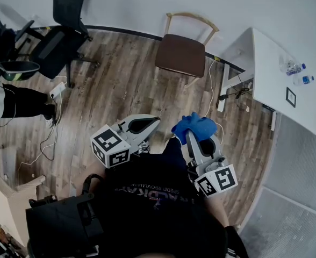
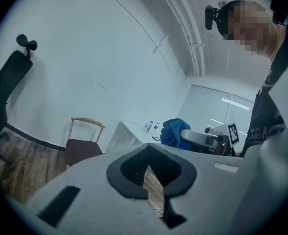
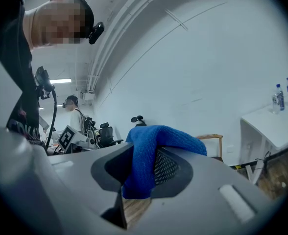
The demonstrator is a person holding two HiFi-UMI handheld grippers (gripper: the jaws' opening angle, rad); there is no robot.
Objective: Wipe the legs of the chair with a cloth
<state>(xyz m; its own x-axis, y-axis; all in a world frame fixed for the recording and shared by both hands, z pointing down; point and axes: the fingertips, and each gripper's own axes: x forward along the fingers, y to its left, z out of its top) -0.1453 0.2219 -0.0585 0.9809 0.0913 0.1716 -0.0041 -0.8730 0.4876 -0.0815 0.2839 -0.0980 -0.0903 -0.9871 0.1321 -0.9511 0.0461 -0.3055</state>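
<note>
Wood floor point(image 1: 120, 90) is filling most of the head view, and the white table point(image 1: 271, 74) is sitting at far right against the wall. The black office chair point(image 1: 61, 36) is standing at upper left, not my target. The chair point(image 1: 182, 52), wood frame with a brown seat, is standing by the wall just left of the table. It is well ahead of me and well apart from both claws, with nothing touching it. I'm judging this as the approach step: cloth in hand, no leg wiped yet. The blue cloth point(image 3: 144, 165) is bunched and draping over the top of my right claw point(image 3: 139, 180). That claw's jaws are clamping down on the cloth, with a fold hanging between the pads. My left claw point(image 2: 151, 180) is carrying nothing, its jaws drawn almost together with only a thin slit of floor showing between them. Both claws are hovering close in front of my torso and pointing toward the chair. The next move is calling for walking up, crouching low, and bringing the right claw down beside a leg so the loose cloth presses on the wood. The left may be needed to steady the frame. Two small bottles point(image 1: 297, 71) are standing on the table, irrelevant here.
</note>
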